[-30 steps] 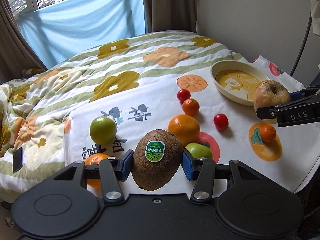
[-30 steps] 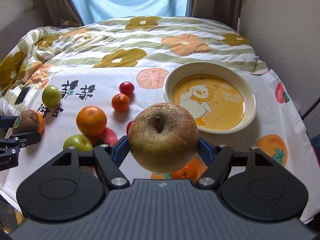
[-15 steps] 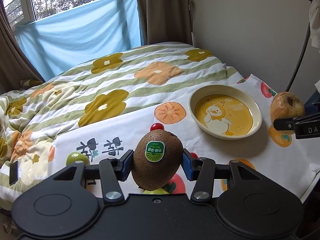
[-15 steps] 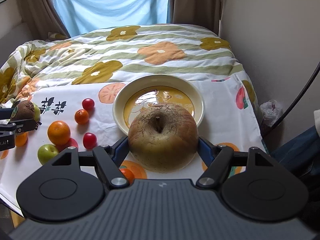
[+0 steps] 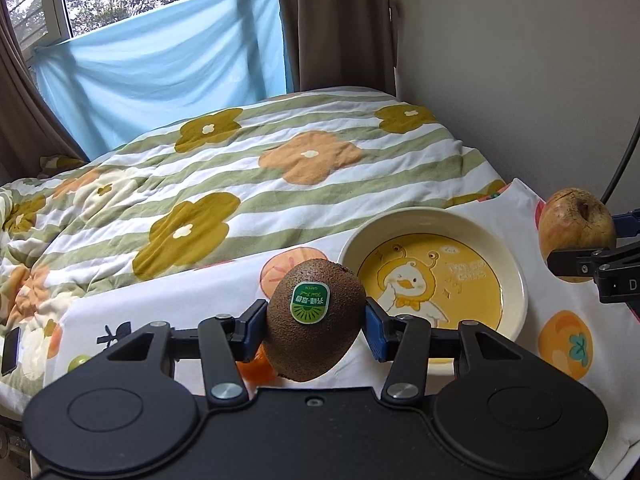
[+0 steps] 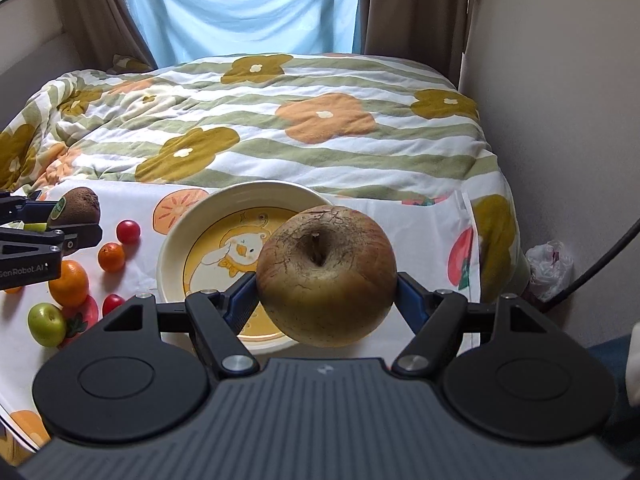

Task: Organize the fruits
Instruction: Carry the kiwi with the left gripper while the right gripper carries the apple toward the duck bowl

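My left gripper (image 5: 316,326) is shut on a brown kiwi (image 5: 316,320) with a green sticker, held above the cloth just left of the cream duck bowl (image 5: 508,256). My right gripper (image 6: 326,294) is shut on a brownish wrinkled apple (image 6: 326,276), held over the right part of the bowl (image 6: 172,252). The bowl holds no fruit. In the right wrist view the kiwi (image 6: 78,206) and left gripper (image 6: 60,220) show at the left edge. In the left wrist view the apple (image 5: 574,226) shows at the right edge.
Loose fruit lies on the white cloth left of the bowl: an orange (image 6: 68,282), a small tangerine (image 6: 111,257), two cherry tomatoes (image 6: 128,231), a green apple (image 6: 46,324). A flowered quilt (image 6: 280,120) covers the bed behind. A wall and a black cable (image 6: 592,276) stand at the right.
Both grippers have risen and moved right toward the bowl with their fruit still held. The bowl now sits closer under each gripper.
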